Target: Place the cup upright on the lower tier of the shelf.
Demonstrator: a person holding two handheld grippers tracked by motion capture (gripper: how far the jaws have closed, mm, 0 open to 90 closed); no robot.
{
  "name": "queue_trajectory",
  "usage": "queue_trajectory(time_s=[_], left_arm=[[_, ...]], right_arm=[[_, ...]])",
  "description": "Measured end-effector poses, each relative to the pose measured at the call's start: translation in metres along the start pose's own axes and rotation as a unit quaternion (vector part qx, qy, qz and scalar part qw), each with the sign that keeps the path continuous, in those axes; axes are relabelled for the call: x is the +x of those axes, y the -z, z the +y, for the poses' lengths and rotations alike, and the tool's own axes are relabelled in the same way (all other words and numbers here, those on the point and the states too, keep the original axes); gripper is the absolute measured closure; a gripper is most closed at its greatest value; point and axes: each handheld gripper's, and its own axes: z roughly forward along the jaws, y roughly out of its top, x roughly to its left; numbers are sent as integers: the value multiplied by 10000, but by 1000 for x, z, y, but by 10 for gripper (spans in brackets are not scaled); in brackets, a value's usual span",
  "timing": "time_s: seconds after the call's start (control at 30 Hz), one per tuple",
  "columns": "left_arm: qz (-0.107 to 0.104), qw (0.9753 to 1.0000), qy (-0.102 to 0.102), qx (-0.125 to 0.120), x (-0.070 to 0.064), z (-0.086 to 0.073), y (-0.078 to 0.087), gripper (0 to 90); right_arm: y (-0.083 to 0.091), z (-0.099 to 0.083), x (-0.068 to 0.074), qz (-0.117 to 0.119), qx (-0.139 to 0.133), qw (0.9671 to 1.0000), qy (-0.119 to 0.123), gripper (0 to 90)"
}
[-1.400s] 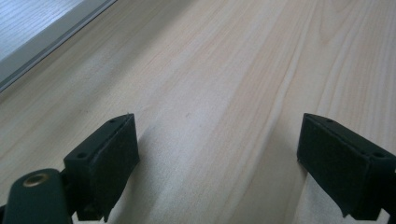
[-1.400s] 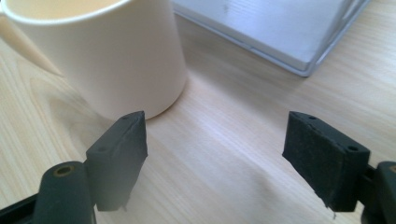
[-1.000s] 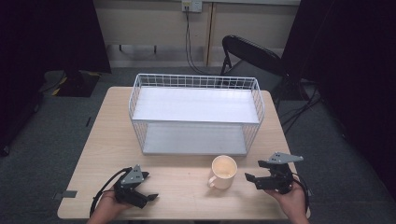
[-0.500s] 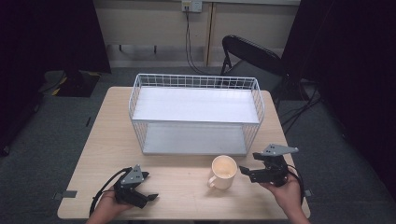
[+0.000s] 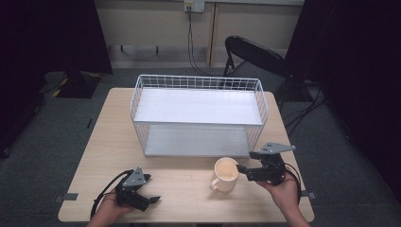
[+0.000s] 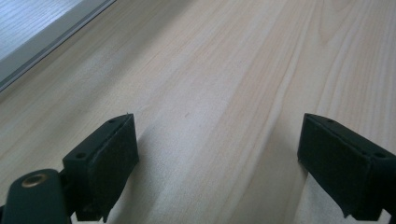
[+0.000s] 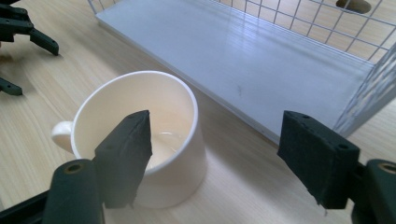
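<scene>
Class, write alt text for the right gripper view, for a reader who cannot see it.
An open right gripper reaches toward a cream mug on a light wooden table, one jaw over the mug's rim. Behind stands a white wire rack; the left gripper is at far left.

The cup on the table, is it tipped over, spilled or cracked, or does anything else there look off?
Nothing stands out. The cream cup stands upright on the wooden table, no spill or crack visible, and the white wire shelf rack sits straight.

Bare tabletop (image 5: 184, 189) lies between mug (image 5: 225, 174) and left gripper (image 5: 153, 200); wire rack (image 5: 198, 116) blocks beyond.
</scene>
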Motion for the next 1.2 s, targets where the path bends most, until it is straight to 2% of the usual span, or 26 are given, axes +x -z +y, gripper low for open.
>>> queue_trajectory(time_s=[0.3,0.43,0.57,0.7,1.2], left_arm=[[1,10000,5,-4,0,0,0,117],[1,10000,6,-4,0,0,0,117],[1,10000,6,-5,0,0,0,117],[1,10000,0,-1,0,0,0,117],[0,10000,0,0,0,0,0,117]], right_arm=[[-13,3,3,16,44,10000,-80,354],[-21,3,5,6,57,10000,-81,433],[-24,3,5,0,65,9999,-111,461],[-27,4,7,78,61,9999,-90,518],[-41,2,7,269,283,9992,-126,613]])
